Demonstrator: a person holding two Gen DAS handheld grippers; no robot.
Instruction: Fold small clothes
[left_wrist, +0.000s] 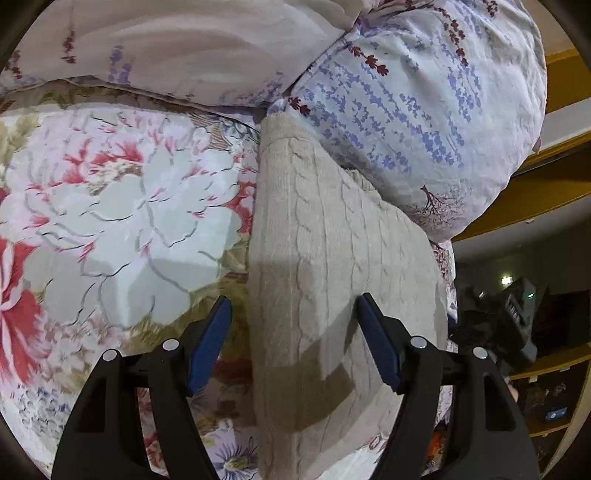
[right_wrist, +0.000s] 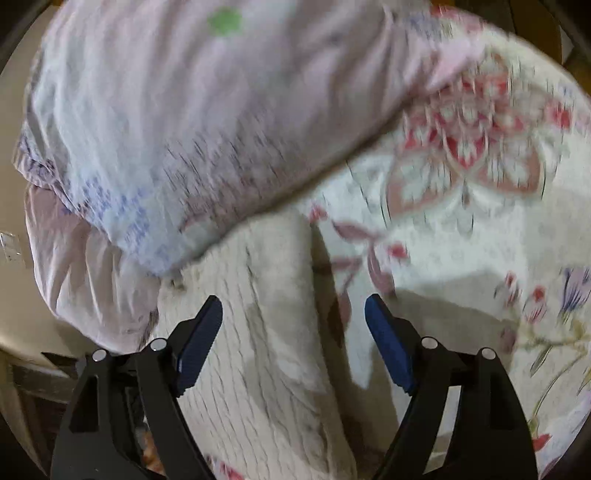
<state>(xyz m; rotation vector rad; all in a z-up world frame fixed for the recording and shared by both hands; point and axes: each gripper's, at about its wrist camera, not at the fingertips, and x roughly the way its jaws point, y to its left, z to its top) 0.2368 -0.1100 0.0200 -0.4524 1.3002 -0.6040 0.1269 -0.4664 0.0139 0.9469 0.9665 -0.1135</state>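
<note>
A cream cable-knit garment (left_wrist: 332, 266) lies folded in a long strip on the flowered bedspread (left_wrist: 110, 206), its far end against a pillow. My left gripper (left_wrist: 293, 306) is open just above the garment's near part, its fingers either side of the left edge, holding nothing. In the blurred right wrist view the same knit garment (right_wrist: 266, 314) runs away from me between the fingers. My right gripper (right_wrist: 293, 306) is open over its right edge and is empty.
A pale pillow with blue and dark red print (left_wrist: 424, 110) lies at the garment's far end; it also shows in the right wrist view (right_wrist: 184, 129). A second pinkish pillow (left_wrist: 166, 48) lies behind. Wooden shelves (left_wrist: 546, 206) stand to the right of the bed.
</note>
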